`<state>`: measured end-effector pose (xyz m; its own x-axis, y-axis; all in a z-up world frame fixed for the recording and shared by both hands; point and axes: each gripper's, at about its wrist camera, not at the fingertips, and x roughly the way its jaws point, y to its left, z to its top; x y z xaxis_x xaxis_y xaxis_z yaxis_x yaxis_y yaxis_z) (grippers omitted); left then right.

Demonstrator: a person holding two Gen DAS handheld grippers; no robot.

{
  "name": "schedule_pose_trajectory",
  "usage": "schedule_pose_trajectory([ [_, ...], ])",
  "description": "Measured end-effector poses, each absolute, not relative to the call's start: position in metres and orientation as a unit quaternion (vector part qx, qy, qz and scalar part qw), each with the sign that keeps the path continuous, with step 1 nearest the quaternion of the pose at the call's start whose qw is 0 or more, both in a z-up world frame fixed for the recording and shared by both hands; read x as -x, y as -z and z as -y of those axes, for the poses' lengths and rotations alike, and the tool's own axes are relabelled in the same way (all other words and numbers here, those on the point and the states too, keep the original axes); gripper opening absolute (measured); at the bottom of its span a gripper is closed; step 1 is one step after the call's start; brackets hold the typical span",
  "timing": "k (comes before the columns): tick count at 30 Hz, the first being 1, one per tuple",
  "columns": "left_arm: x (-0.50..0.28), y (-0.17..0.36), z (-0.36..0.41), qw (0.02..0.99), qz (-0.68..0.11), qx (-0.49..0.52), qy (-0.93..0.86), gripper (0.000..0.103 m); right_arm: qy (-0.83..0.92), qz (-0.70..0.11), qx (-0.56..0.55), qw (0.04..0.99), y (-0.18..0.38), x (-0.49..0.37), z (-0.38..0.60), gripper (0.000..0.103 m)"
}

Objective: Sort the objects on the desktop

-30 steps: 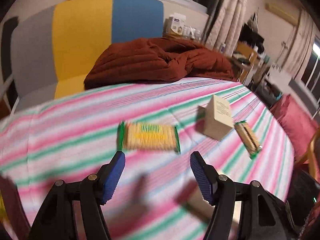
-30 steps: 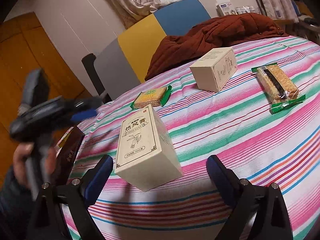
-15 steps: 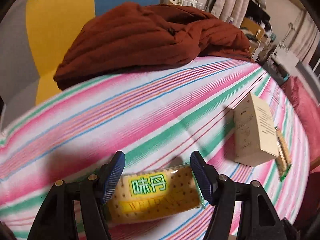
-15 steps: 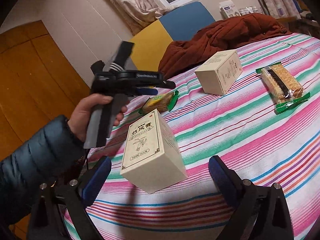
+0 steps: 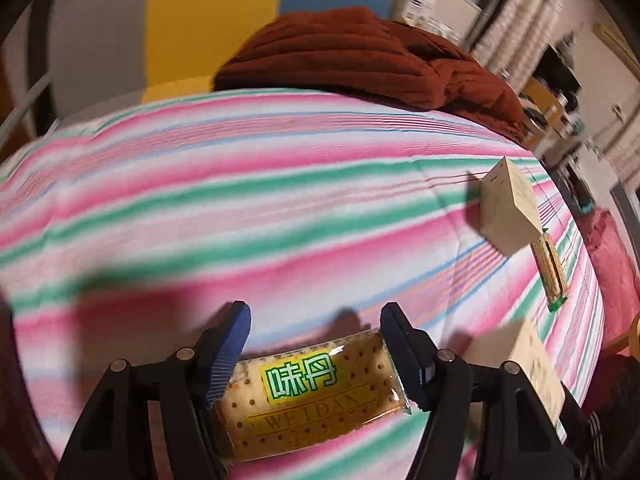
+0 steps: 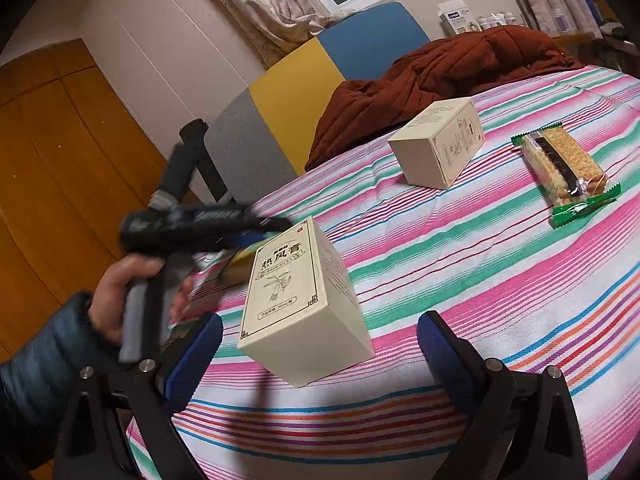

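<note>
- Two risks stood out: the left gripper (image 5: 314, 344), jaws clamped on the cracker packet (image 5: 312, 392) above the striped tablecloth (image 5: 280, 208), could crush the biscuits.
- The slick wrapper could slip free.
- The right gripper (image 6: 320, 350), jaws apart, might nudge the near box (image 6: 300, 304).

Right gripper (image 6: 318, 354): jaws wide apart, near edge. Cream box (image 6: 300, 304) just beyond, on striped tablecloth (image 6: 500, 272). Second box (image 6: 438, 148) farther; wrapped cracker pack (image 6: 566, 170) to its right. Brown jacket (image 6: 436, 76) at far side. Left gripper (image 6: 260, 236), blurred, at left.
</note>
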<state>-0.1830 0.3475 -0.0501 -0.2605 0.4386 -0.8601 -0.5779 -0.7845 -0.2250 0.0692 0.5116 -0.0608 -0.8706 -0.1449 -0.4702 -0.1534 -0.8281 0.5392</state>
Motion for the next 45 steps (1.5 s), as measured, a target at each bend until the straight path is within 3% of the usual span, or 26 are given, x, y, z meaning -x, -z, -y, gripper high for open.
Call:
schedule_pose_trajectory([
  [12,0.110,0.046,-0.269,0.345,0.056,0.522,-0.778,0.069,-0.921,-0.287,0.265,0.007,0.061,-0.066,-0.511,0.100],
  [20,0.059,0.044,-0.256,0.401,0.000,0.438,-0.804,0.070,-0.920,-0.279,0.274,0.015,0.060,-0.065,-0.509,0.100],
  [28,0.056,0.046,-0.267,0.403,-0.053,0.386,-0.828,0.070,-0.920,-0.269,0.285,0.017,0.059,-0.062,-0.505,0.103],
  [45,0.069,0.059,-0.270,0.430,-0.006,0.411,-0.804,0.074,-0.931,-0.160,0.316,0.087,0.042,-0.057,-0.474,0.097],
])
